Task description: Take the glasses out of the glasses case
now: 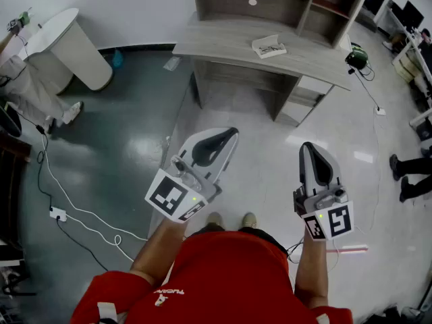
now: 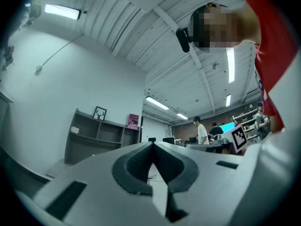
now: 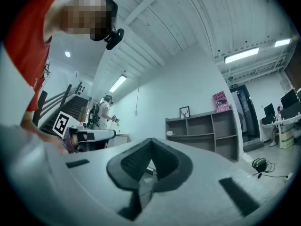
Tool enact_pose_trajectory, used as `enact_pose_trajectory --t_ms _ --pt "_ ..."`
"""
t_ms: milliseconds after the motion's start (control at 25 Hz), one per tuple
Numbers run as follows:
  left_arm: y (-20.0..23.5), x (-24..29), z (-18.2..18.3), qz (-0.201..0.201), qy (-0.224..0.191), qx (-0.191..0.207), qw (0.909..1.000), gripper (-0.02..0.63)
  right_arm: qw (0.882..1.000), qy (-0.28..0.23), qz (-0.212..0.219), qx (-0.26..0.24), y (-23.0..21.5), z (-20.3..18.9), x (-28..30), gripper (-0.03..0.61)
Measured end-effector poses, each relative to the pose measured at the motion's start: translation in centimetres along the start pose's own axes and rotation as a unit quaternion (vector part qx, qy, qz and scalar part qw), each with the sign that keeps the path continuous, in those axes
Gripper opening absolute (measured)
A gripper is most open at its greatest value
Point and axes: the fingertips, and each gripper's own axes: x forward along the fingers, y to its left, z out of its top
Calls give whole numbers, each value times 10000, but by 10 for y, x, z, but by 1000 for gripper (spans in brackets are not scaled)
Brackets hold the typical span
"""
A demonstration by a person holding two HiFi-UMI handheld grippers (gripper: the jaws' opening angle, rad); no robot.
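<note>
On the glossy grey floor [image 1: 135, 154] I stand with my left gripper [image 1: 233, 132] and my right gripper [image 1: 307, 146] held out in front of my red shirt [image 1: 216, 275]. Both are aimed toward the far desk [image 1: 223, 42] and are well apart from it. The left gripper's jaws are pressed together at the tips with nothing between them. The right gripper's jaws also meet at the tips and carry nothing.

The glasses case [image 1: 268, 46] lies open on the desk top, right of its middle, below the shelf unit [image 1: 270, 2]. A dark shape on it looks like the glasses, though it is too small to be sure. Neither gripper touches the case.

My shoes [image 1: 231, 219] show on the near floor between the two grippers. Far left stands a white round table [image 1: 71, 42]. A white cable [image 1: 81, 211] runs over the near-left floor to a power strip [image 1: 58, 213]. Just beside the desk's right end sits a green object [image 1: 357, 58], and another person's legs [image 1: 408, 174] show at the right edge.
</note>
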Motion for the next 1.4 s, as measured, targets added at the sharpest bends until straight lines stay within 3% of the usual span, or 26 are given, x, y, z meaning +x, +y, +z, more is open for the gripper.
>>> enact_pose_trajectory --t_ms 400,880,1160,1400 --pt "3 -15 0 -53 -14 10 10000 9 9999 -67 38 126 13 -2 7 5" --pt "52 -38 -7 -226 -22 -69 9997 11 9995 88 -285 41 40 -20 32 5" --pt "79 -8 -27 -325 93 -112 9994 9 9992 121 -375 13 13 -33 56 5" --pt "118 52 -52 -224 272 -14 9994 10 9995 29 -320 36 -54 -50 103 5"
